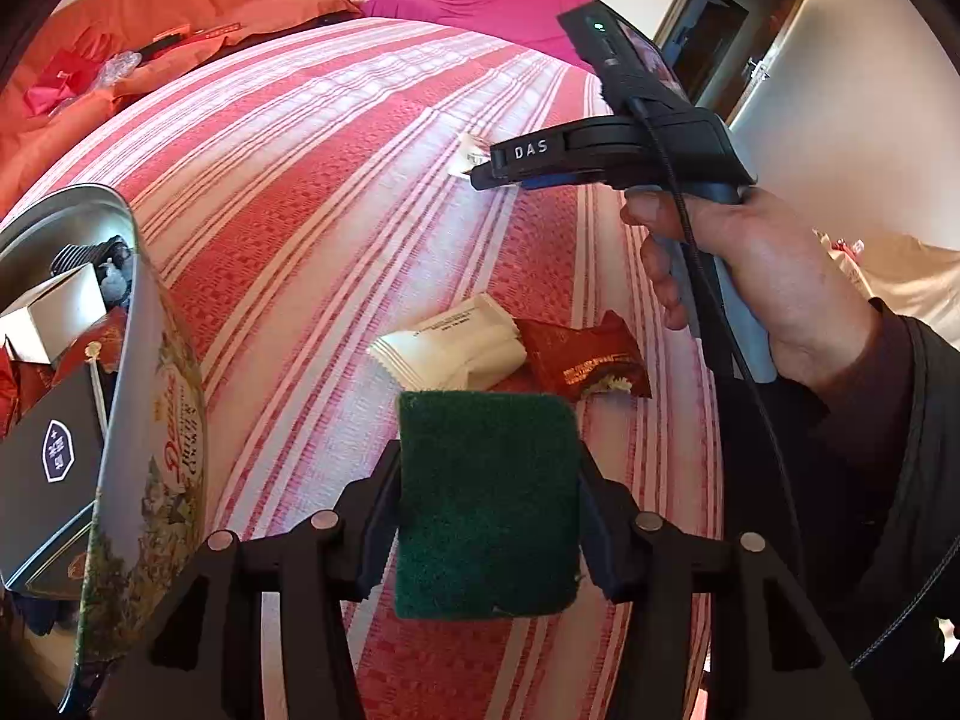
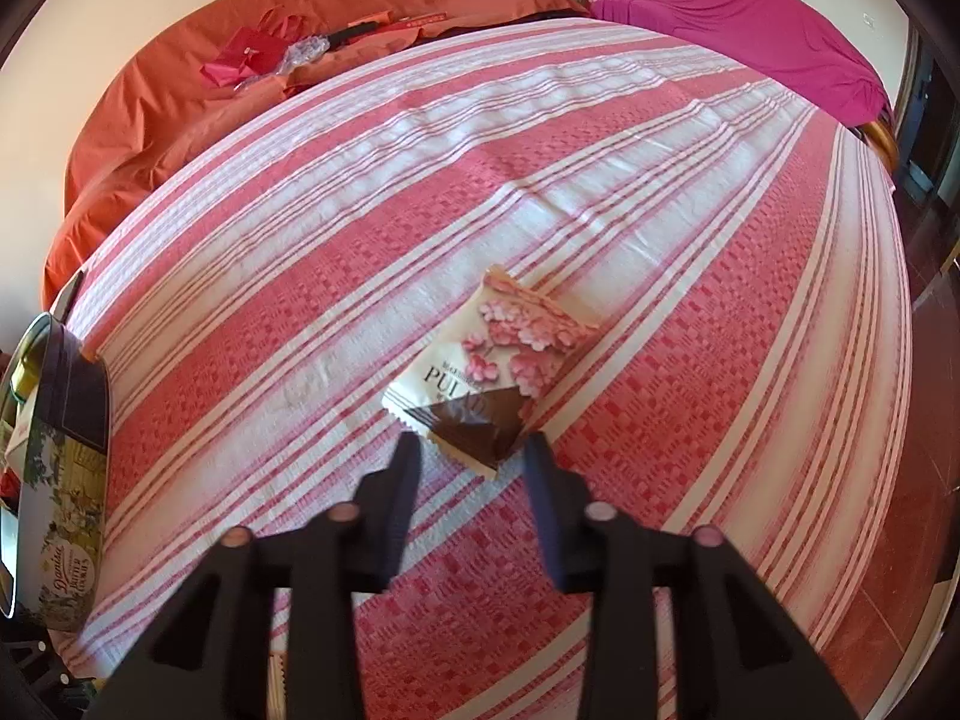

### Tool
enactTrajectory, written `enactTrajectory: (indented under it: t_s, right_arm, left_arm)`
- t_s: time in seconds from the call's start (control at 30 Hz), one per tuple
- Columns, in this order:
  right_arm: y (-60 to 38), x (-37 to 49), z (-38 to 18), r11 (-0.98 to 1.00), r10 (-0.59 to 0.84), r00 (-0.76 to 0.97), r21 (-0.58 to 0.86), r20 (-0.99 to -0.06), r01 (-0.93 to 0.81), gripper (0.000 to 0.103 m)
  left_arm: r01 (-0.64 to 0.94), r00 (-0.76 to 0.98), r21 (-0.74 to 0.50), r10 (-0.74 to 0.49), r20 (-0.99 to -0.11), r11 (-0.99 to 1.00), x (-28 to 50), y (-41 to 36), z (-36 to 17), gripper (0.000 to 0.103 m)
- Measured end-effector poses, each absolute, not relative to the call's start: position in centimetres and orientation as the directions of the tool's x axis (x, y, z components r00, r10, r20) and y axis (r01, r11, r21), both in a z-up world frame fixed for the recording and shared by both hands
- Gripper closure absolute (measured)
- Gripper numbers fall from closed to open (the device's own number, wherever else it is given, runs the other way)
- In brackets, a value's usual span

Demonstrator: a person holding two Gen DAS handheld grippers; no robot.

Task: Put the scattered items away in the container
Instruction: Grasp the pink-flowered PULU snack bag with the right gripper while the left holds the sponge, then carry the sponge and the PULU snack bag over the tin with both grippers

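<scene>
My left gripper (image 1: 487, 480) is shut on a dark green scouring pad (image 1: 486, 540), its pads pressing on the pad's two sides just above the striped bedspread. Past it lie a white packet (image 1: 450, 354) and a red packet (image 1: 582, 363), touching each other. The open biscuit tin (image 1: 150, 420), holding several items, stands at the left. A hand (image 1: 756, 282) holds my right gripper (image 1: 483, 177) further up the bed. In the right wrist view that gripper (image 2: 474, 456) stands open, with the near corner of a flower-printed packet (image 2: 510, 348) lying flat between its fingertips.
The pink and white striped bedspread (image 2: 540, 150) covers the whole work area. An orange cover (image 2: 180, 90) with red bags and a magenta cover (image 2: 750, 30) lie at the far end. The tin (image 2: 60, 450) is at the left edge. A doorway (image 1: 708, 30) is at the upper right.
</scene>
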State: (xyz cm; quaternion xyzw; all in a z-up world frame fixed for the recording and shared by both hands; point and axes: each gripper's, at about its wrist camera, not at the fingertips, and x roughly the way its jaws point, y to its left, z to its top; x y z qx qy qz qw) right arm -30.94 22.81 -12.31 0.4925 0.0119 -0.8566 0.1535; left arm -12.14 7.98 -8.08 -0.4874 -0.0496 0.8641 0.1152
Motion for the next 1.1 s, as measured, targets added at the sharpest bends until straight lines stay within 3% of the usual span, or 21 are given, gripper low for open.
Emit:
enactTrajectory:
  t_s: [0.03,0.27,0.47,0.67,1.1]
  right_arm:
    - [23.0,-31.1,-12.2,-0.955,-0.255,-0.476,0.141,-0.842,0.262,0.042]
    - [21.8,-33.3,-12.5,-0.973,-0.192,-0.489,0.098,-0.851,0.211,0.039]
    - [20.2,-34.0,-12.8,-0.974,-0.162,-0.496,0.057,-0.853,0.220,0.030]
    - [20.8,-33.8,-12.7,-0.970,-0.147,-0.501,0.025,-0.853,0.242,0.053]
    - [21.1,-31.8,-10.3,-0.950,-0.253,-0.522,0.108,-0.814,0.292,0.055]
  left_arm:
    - [-0.148,-0.506,-0.199,0.247,-0.826,-0.969,-12.3,8.1,-8.0,0.049]
    - [-0.157,-0.564,-0.138,0.203,-0.800,-0.978,-11.0,7.5,-6.9,0.049]
    - [-0.132,-0.570,-0.152,0.201,-0.797,-0.979,-11.6,6.8,-7.1,0.049]
    - [-0.163,-0.567,-0.159,0.224,-0.793,-0.974,-10.9,7.5,-6.5,0.049]
    - [-0.091,-0.645,-0.158,0.179,-0.743,-0.983,-10.0,5.2,-3.7,0.049]
